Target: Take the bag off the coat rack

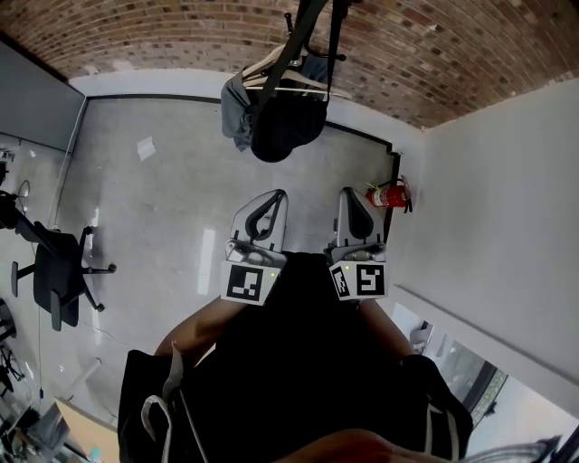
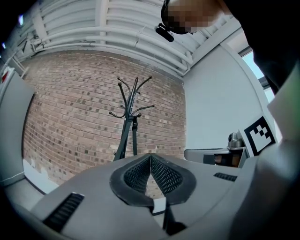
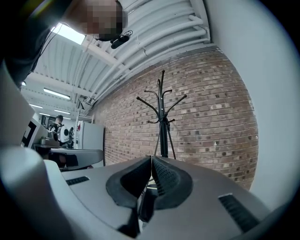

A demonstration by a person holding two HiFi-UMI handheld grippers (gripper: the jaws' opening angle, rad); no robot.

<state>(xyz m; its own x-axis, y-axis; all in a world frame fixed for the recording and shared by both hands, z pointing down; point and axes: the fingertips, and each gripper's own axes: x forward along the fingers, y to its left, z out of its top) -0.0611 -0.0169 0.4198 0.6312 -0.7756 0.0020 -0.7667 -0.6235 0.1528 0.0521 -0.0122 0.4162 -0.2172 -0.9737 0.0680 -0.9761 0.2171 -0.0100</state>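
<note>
Clearly, with left gripper (image 1: 274,197) and right gripper (image 1: 351,195) both closed and empty, yanking the bag (image 1: 286,128) might topple the coat rack (image 1: 304,25).

An office-like workspace — brick wall (image 1: 181,36), bare concrete floor (image 1: 154,208), black swivel chair (image 1: 56,271), coat rack (image 3: 163,131), red fire extinguisher (image 1: 389,193) in the corner.

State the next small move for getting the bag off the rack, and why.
Probably step closer to the black metal coat rack. The left gripper and the right gripper both have jaws together with nothing between them, and both are well short of the black rounded bag hanging there.
</note>
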